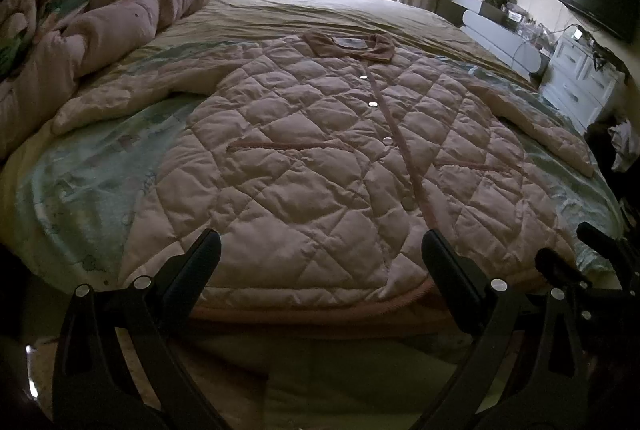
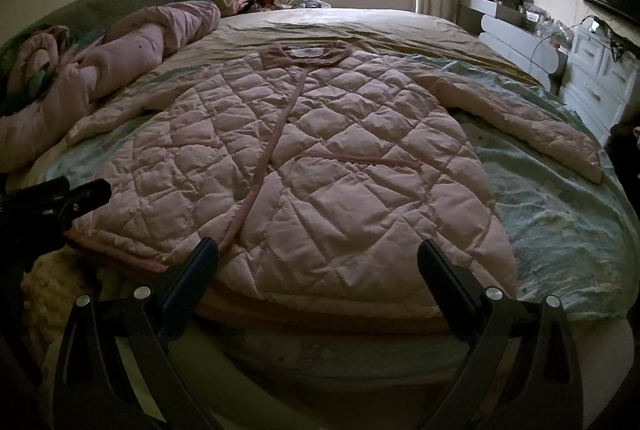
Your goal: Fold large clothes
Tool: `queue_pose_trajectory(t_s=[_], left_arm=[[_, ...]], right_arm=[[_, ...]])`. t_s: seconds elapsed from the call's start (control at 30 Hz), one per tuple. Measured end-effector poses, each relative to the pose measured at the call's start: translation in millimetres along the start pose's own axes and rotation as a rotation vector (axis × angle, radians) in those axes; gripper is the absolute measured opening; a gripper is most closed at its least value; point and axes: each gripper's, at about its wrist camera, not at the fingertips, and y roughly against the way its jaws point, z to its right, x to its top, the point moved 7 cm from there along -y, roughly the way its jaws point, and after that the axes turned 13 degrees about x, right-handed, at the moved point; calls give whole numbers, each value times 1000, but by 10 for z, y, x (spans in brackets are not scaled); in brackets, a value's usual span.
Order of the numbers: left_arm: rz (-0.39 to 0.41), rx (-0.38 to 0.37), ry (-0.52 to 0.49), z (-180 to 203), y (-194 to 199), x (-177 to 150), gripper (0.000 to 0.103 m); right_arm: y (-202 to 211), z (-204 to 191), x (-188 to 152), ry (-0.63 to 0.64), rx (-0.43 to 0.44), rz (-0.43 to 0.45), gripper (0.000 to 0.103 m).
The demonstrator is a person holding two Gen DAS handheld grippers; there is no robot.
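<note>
A pink quilted jacket (image 1: 320, 158) is lying flat, front up, sleeves spread, on the bed (image 1: 92, 182). The left gripper (image 1: 320, 254) and right gripper (image 2: 318, 258) are hovering just above its hem, fingers spread wide, gripping nothing. A rolled pink duvet (image 1: 120, 26) is lying beside the jacket.

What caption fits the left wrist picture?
Open left hand-held gripper hovers at the hem of a pink quilted jacket spread flat on the bed.
</note>
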Motion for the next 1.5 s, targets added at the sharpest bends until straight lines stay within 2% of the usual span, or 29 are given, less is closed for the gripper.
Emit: queue_pose_trajectory(t_s=[1.5], left_arm=[[4,-5,-5,0,49,-27,94]], right_arm=[[-34,-17,-26,-3,8,-13,99]])
